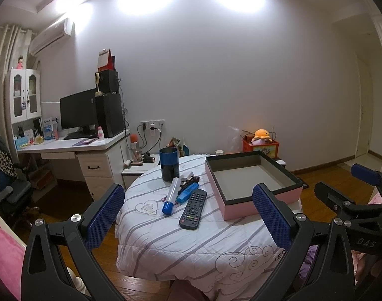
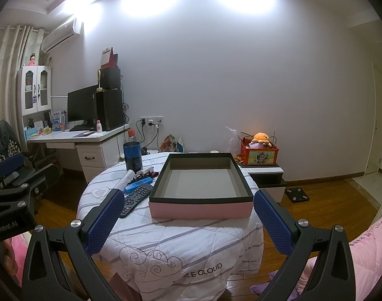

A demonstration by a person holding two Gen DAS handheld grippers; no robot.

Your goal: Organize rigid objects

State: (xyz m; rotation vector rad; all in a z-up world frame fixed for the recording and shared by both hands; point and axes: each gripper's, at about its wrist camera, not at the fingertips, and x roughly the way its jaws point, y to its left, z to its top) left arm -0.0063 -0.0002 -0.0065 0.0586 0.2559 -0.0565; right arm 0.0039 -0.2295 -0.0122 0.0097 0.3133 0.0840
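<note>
A round table with a striped white cover (image 1: 191,240) holds a black remote (image 1: 193,210), a clear tube with a blue cap (image 1: 171,196), a flat blue object (image 1: 187,192), a small dark pile (image 1: 189,180), a dark blue cup (image 1: 168,164) and an empty pink box with a black rim (image 1: 251,183). My left gripper (image 1: 188,215) is open and empty, in front of the remote. My right gripper (image 2: 188,223) is open and empty, in front of the pink box (image 2: 201,198). The remote (image 2: 134,200) and cup (image 2: 133,156) lie left of the box.
A white desk with a monitor (image 1: 78,111) stands at the back left, an office chair (image 1: 7,190) beside it. A low white cabinet (image 2: 268,175) carries a red toy box (image 2: 259,154). A scale (image 2: 296,194) lies on the wooden floor. Pink bedding (image 2: 361,248) is at right.
</note>
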